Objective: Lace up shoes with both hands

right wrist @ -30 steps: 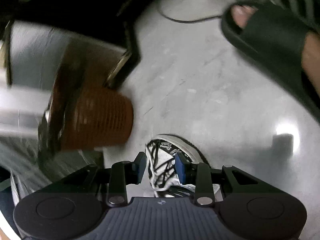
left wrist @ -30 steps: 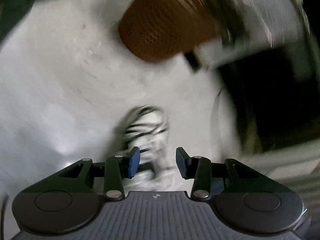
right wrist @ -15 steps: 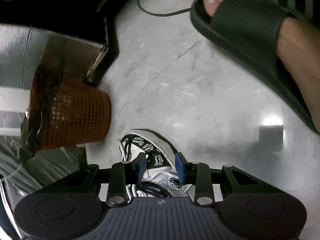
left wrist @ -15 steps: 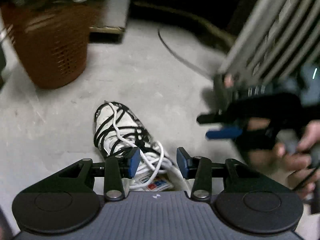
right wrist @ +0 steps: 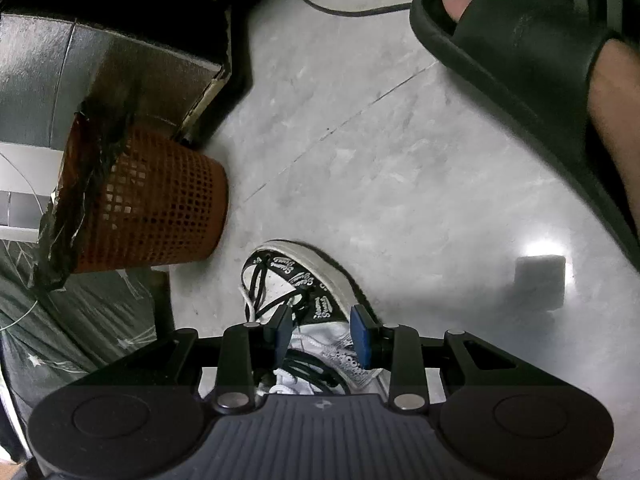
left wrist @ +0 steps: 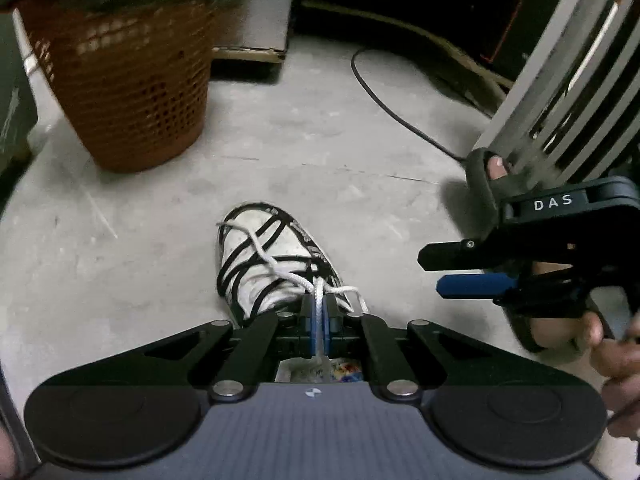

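Pinching white lace (left wrist: 319, 312), left gripper (left wrist: 319, 322) angled down

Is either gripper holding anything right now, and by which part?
The left gripper is shut on the white lace, pinching a strand just above the shoe tongue. The right gripper is open over the shoe, holding nothing.

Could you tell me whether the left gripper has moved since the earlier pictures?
Yes. The left gripper swung round: the orange basket went from top centre to upper left, and it shut on the white lace.

Both wrist views look steeply down, close over the shoe (left wrist: 272, 264), sharing the basket (right wrist: 160, 208).
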{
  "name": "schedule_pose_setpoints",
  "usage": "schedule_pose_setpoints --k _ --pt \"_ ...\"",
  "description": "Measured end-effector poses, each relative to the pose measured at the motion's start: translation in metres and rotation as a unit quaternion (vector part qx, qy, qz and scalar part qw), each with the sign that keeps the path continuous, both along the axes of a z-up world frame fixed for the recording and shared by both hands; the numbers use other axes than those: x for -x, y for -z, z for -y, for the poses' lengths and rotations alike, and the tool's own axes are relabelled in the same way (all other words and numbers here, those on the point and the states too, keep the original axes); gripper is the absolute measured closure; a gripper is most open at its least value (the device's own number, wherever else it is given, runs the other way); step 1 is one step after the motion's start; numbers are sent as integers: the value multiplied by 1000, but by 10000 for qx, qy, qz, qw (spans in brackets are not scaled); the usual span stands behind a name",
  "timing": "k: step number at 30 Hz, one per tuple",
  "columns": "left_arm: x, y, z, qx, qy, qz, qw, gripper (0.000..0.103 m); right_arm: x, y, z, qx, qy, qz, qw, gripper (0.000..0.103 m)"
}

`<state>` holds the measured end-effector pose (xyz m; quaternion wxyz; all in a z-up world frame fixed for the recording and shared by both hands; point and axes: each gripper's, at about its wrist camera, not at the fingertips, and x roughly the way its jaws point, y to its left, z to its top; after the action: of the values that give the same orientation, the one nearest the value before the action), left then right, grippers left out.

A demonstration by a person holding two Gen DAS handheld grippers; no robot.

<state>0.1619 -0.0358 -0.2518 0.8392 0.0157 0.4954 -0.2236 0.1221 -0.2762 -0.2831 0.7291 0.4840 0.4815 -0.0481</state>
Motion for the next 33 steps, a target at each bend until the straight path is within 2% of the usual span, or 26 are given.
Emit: schedule_pose_setpoints --k 6,9,11,13,17,19,21,25,28,30,33 --pt "-6 -14 -36 459 -966 84 9942 99 -4 -2 -8 -33 -149 40 9999 67" --pt "-11 -16 -48 483 -1044 72 9933 99 -9 -3 -16 31 -371 74 9993 67" --pt "-12 -16 -56 604 -1175 29 9912 99 -15 -9 -27 238 -767 201 9966 67" --pt "-11 -15 -63 715 -1327 14 9886 99 -25 -16 -41 543 -1263 346 9899 67" --pt "-8 -11 -77 942 -1659 -7 9816 99 -46 -29 -78 1154 -2367 711 9621 67" --pt "-6 -7 -92 1205 -2096 -31 9703 99 -54 -32 -93 1503 -2742 828 9463 67" --pt "-4 0 -107 1631 -2508 -176 9540 99 -60 -31 -103 1643 -2956 815 9375 67" --pt "1 15 -131 2314 -3123 -316 9208 99 -66 -23 -119 1707 -3141 760 9308 67" --pt "1 23 -142 2575 -3240 -386 9095 99 -71 -17 -126 1587 -3150 801 9323 64" --pt "1 27 -146 2777 -3287 -448 9016 99 -78 -13 -134 1920 -3276 610 9231 65" --pt "3 33 -150 3172 -3342 -512 8861 99 -85 -11 -142 2238 -3416 624 9107 65"
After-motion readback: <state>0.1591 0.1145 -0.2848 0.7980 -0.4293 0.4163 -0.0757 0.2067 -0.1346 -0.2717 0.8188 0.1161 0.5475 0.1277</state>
